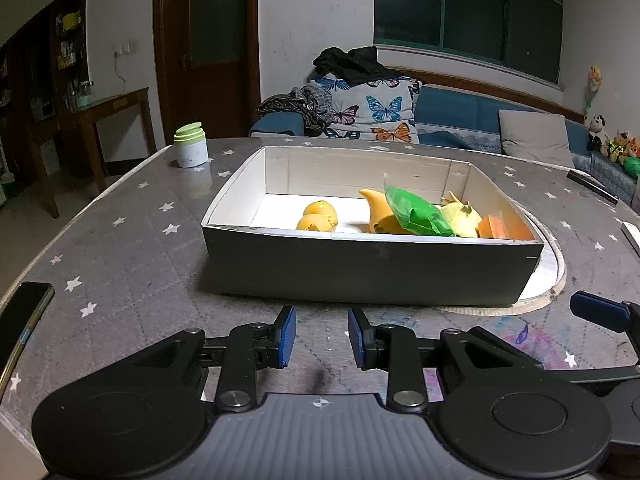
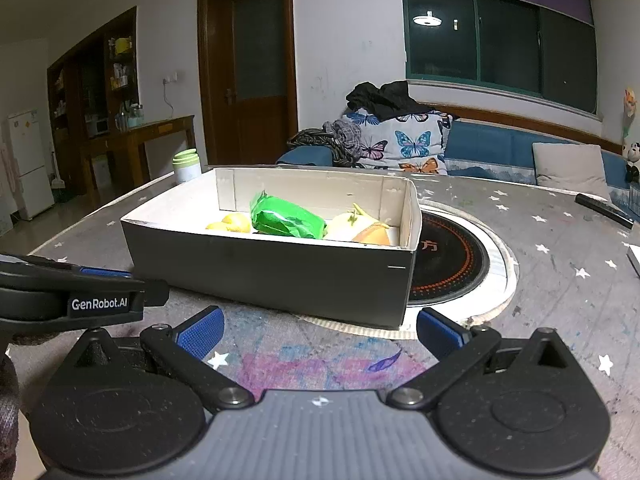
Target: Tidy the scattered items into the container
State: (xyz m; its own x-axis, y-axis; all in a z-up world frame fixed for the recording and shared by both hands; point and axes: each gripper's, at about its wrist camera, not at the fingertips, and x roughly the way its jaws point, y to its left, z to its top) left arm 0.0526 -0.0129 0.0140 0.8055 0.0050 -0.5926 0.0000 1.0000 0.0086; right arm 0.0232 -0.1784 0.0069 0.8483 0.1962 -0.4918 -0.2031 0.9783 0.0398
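Note:
A grey cardboard box [image 1: 372, 268] with a white inside stands on the table in front of both grippers; it also shows in the right wrist view [image 2: 272, 276]. Inside lie two orange fruits [image 1: 318, 216], an orange toy [image 1: 380, 210], a green packet [image 1: 416, 212] [image 2: 286, 216], a yellow pear-like fruit [image 1: 466, 220] and an orange block [image 1: 502, 228]. My left gripper [image 1: 322, 338] is open and empty, just short of the box's near wall. My right gripper [image 2: 320, 332] is open wide and empty, near the box's right corner. The right gripper's fingers [image 1: 600, 312] show at the left view's right edge.
A green-lidded jar [image 1: 191, 146] stands at the table's far left. A dark phone [image 1: 20, 320] lies at the left edge. A round black cooktop [image 2: 452, 268] is set in the table right of the box. A remote [image 2: 604, 210] lies far right. A sofa stands behind.

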